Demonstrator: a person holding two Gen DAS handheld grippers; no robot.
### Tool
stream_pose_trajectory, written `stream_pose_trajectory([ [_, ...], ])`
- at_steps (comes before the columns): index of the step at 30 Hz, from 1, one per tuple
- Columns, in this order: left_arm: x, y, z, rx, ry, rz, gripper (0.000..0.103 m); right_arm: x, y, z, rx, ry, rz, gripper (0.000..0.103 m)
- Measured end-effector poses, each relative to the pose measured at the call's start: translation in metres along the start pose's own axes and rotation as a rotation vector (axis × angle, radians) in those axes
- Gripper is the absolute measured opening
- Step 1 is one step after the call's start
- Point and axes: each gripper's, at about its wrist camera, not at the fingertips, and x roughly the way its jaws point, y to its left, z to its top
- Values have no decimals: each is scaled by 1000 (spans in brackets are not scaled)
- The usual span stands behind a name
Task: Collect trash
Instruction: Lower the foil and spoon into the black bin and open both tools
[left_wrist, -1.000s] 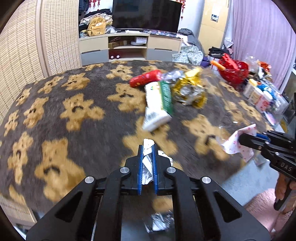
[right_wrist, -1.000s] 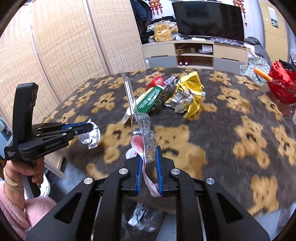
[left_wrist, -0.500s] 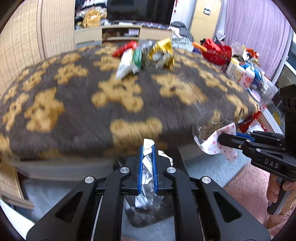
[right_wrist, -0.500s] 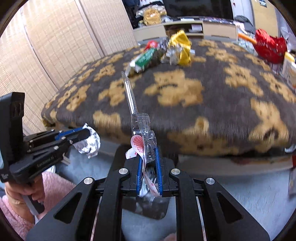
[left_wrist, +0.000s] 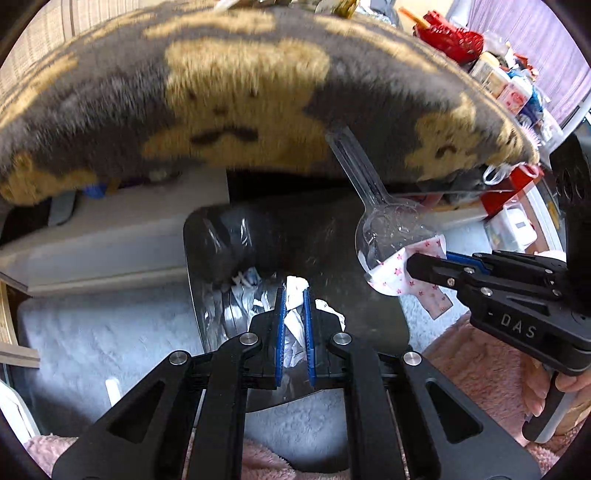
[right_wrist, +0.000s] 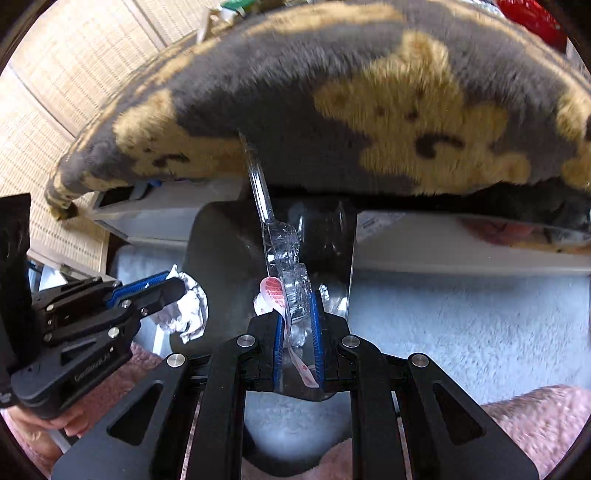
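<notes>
Both grippers have dropped from above the bear blanket to the black bin below its edge; the trash on the blanket has slid out of sight at the frame tops.

Left wrist view: left gripper (left_wrist: 294, 295) clamped on a crumpled white wrapper (left_wrist: 295, 317), held over the bin (left_wrist: 295, 229), which already holds scraps. Blanket (left_wrist: 236, 92) overhangs behind. At right, the right gripper (left_wrist: 413, 264) grips a clear plastic spoon (left_wrist: 384, 225) with a star-printed wrapper (left_wrist: 395, 280), beside the bin rim.

Right wrist view: right gripper (right_wrist: 298, 306) pinched on the spoon (right_wrist: 284, 258) and a red-printed strip (right_wrist: 271, 291), over the bin (right_wrist: 221, 240). At left, left gripper (right_wrist: 173, 286) holds the wrapper (right_wrist: 188, 310), touching the bin's rim
</notes>
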Motion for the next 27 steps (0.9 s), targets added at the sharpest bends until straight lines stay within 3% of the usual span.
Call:
stream_pose_trajectory([
  [8,18,11,-4,-33,69,-10,12,15,-2,3,30,16,13,20],
  [13,20,13,-5,-40,77,-1,21,15,-1,3,36,6,19,43],
  [27,7,15,1,-50,61,14,43,4,-9,8,60,-10,46,47],
])
